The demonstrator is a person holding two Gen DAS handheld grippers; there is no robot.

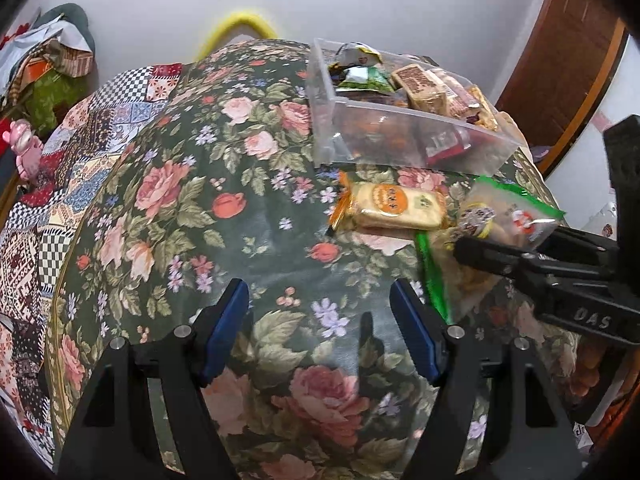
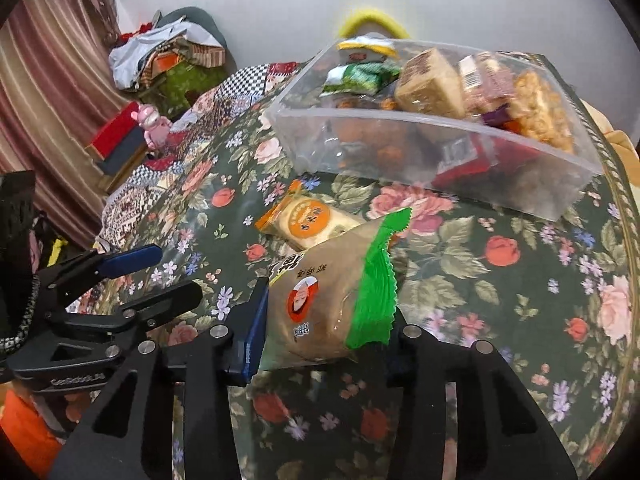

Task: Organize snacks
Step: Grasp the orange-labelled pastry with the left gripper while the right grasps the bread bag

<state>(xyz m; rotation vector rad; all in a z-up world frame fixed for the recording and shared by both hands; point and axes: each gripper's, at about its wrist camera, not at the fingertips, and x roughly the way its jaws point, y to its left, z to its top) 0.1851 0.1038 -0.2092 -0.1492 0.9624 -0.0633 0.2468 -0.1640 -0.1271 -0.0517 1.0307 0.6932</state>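
Observation:
My right gripper [image 2: 320,316] is shut on a beige snack pack with a green edge [image 2: 332,300], held above the floral tablecloth; it also shows in the left wrist view [image 1: 500,216], gripped by the right gripper [image 1: 476,246]. An orange-labelled cracker pack [image 1: 394,206] lies on the cloth just in front of a clear plastic bin [image 1: 332,128] holding several snacks; both show in the right wrist view, the cracker pack [image 2: 308,220] and the bin [image 2: 304,148]. My left gripper [image 1: 320,308] is open and empty over the cloth, also seen at the left in the right wrist view [image 2: 160,272].
The round table wears a floral cloth [image 1: 224,216] over a patchwork cloth [image 1: 60,184]. A pink toy [image 1: 26,148] and a pile of clutter [image 1: 48,64] sit to the left. A wooden door [image 1: 568,60] stands at the right.

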